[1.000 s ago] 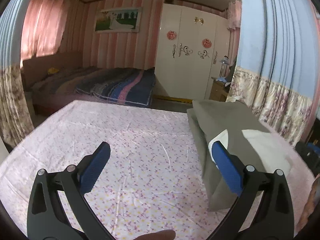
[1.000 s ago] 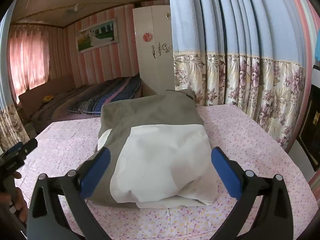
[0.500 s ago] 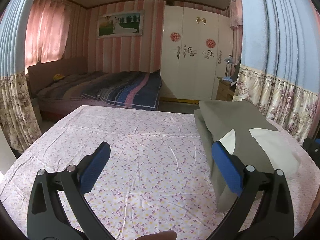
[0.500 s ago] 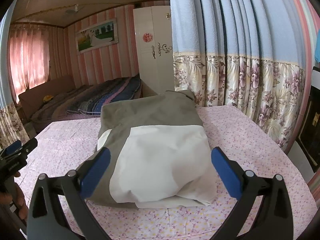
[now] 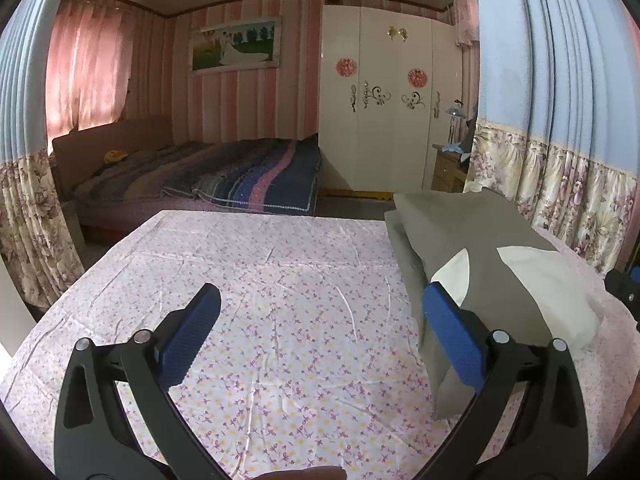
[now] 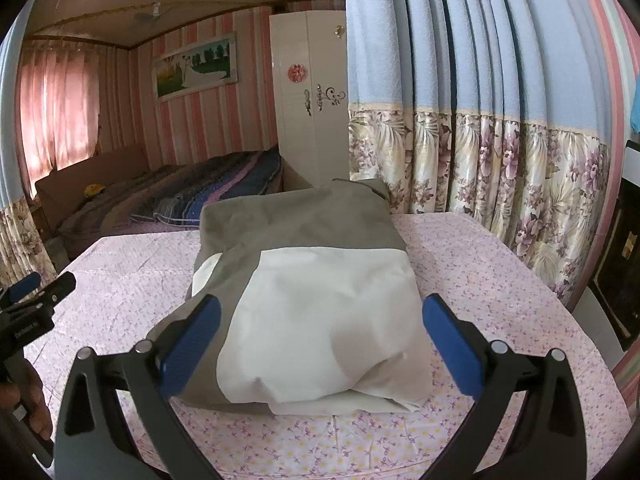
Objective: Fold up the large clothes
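Note:
A folded grey and white garment (image 6: 316,280) lies in a thick rectangle on the pink floral tablecloth (image 6: 480,280). My right gripper (image 6: 320,340) is open and empty, held just in front of its near white end. In the left wrist view the garment (image 5: 480,264) lies at the right. My left gripper (image 5: 320,332) is open and empty above bare cloth (image 5: 280,280), left of the garment. The left gripper also shows at the left edge of the right wrist view (image 6: 36,296).
Blue and floral curtains (image 6: 480,140) hang close behind and right of the table. A bed with a striped blanket (image 5: 240,172) and a white wardrobe (image 5: 380,120) stand beyond the far edge. A dark object (image 6: 616,260) stands at the right.
The left gripper has risen and tilted up, so the view shows more of the room. The right gripper and the garment have barely moved.

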A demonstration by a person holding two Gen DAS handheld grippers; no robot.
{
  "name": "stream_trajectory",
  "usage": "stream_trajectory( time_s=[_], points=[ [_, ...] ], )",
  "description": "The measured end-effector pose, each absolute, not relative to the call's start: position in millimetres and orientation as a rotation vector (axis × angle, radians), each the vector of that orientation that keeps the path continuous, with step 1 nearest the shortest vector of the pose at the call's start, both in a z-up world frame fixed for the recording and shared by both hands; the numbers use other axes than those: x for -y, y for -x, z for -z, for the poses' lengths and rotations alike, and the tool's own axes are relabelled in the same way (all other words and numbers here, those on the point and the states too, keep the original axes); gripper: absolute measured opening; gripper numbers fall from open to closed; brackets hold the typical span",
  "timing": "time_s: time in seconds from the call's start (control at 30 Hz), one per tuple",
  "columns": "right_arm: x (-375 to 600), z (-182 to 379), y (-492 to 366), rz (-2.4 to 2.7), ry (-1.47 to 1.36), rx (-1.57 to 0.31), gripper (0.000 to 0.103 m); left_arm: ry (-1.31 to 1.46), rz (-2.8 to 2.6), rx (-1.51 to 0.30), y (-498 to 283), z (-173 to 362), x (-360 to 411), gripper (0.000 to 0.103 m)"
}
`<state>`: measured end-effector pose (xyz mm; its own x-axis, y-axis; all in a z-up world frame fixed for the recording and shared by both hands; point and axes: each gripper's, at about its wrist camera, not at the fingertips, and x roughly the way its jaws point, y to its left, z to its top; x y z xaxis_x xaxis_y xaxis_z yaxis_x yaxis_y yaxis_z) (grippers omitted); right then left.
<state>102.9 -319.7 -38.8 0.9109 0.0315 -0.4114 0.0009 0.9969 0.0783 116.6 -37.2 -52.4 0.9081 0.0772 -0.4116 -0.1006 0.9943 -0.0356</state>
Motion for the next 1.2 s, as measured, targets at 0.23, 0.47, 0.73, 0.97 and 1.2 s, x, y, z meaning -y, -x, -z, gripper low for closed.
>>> stream_trajectory(
  time_s=[0.23, 0.47, 0.73, 0.97, 1.2],
  points=[
    [318.8, 39.2, -102.7, -0.014, -0.074, -0.424, 0.101, 0.072, -0.092, -0.423, -116.5, 51.4, 34.6, 0.1],
    [319.4, 39.7, -103.5, -0.014, -0.07, -0.424, 0.101, 0.066, -0.097, -0.418, -115.9, 51.0, 34.5, 0.1],
    [320.4, 40.0, -104.5, -0.013, -0.065, -0.424, 0.101, 0.064, -0.081, -0.412, -114.5, 49.9, 34.5, 0.1],
    [324.6, 39.8, -104.5, -0.013, -0.06, -0.417, 0.101, 0.068, -0.091, -0.409, -114.8, 49.6, 33.9, 0.1],
    [326.3, 39.6, -104.5, -0.014, -0.057, -0.419, 0.101, 0.06, -0.117, -0.375, -111.1, 45.6, 30.7, 0.1]
  ],
)
